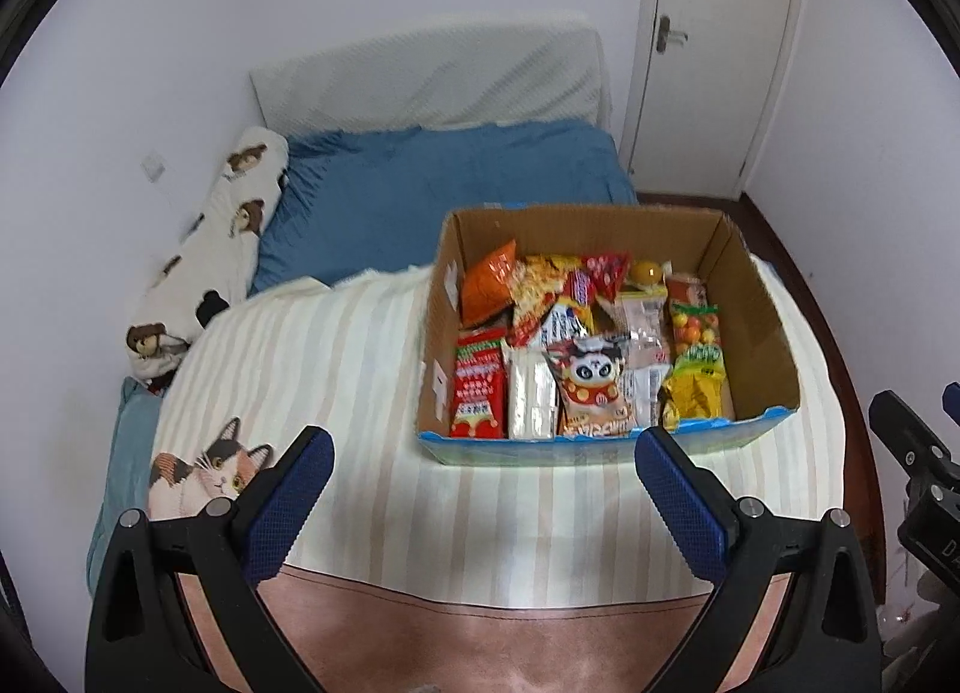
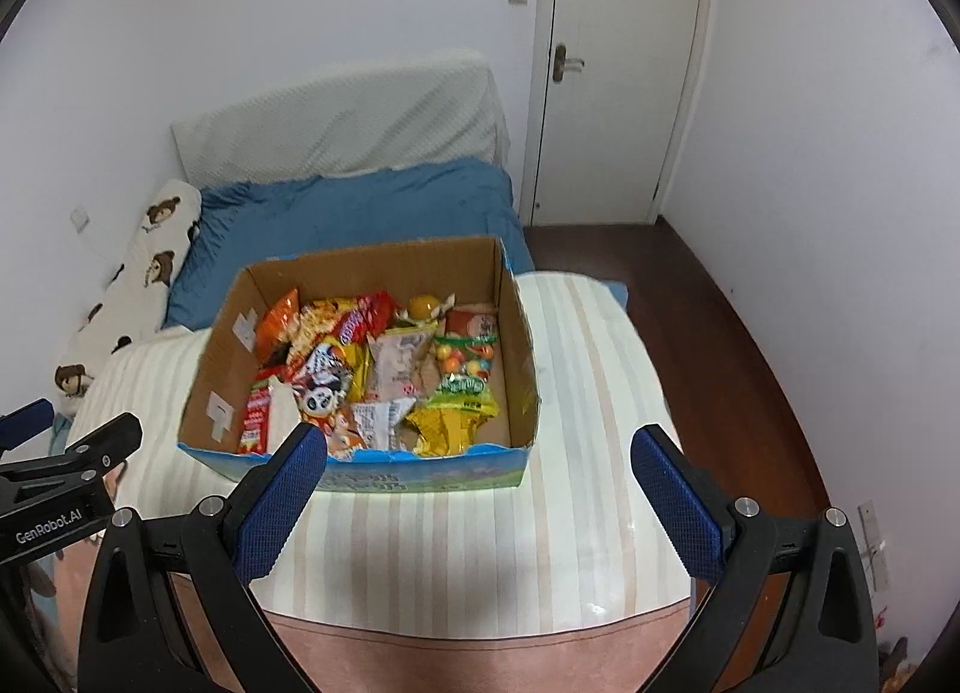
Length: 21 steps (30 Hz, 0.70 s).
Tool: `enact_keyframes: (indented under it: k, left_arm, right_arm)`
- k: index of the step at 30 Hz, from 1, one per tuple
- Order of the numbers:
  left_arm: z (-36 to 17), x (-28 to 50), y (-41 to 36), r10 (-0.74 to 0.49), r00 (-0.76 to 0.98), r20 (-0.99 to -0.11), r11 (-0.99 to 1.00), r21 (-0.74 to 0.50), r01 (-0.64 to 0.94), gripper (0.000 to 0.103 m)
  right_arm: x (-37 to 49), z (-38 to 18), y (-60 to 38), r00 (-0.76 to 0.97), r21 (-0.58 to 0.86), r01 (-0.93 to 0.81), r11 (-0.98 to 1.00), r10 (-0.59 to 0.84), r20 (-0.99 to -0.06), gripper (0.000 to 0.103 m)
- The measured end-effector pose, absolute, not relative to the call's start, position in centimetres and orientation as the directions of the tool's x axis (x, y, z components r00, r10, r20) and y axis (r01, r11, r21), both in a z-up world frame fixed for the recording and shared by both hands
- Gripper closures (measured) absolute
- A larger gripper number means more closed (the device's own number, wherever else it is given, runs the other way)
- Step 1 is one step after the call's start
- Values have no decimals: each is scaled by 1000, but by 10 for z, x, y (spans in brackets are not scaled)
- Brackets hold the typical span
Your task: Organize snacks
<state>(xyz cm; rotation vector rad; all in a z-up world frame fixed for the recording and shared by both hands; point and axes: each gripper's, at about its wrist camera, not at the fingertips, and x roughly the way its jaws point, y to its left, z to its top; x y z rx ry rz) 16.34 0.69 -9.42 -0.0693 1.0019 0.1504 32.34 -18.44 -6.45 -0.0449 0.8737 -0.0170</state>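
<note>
Both tools, left [image 1: 483, 453] and right [image 2: 479, 450], hang spread and empty before the snack box [image 1: 606, 447]; slippery packets [image 1: 597, 387] could slide free.

We read one clear marking: "GenRobot.AI" in white letters on the black body of the left gripper [image 2: 54, 525], seen in the right wrist view. In the left wrist view the right gripper [image 1: 936, 537] shows a fragment starting with "D", cut off at the edge. The snack packets [image 1: 591, 345] in the cardboard box [image 1: 762, 321] carry print, but we find it too blurred to read.
</note>
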Motion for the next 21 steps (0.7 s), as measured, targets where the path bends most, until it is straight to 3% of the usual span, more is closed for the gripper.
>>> enact_keyframes:
  k: [21]
  left_arm:
    - [-111,199,-6,39,469,-883,993,-16,-114,0]
  right_arm:
    - [356,-88,-189,543,-44,-28,999,-22,-839,0]
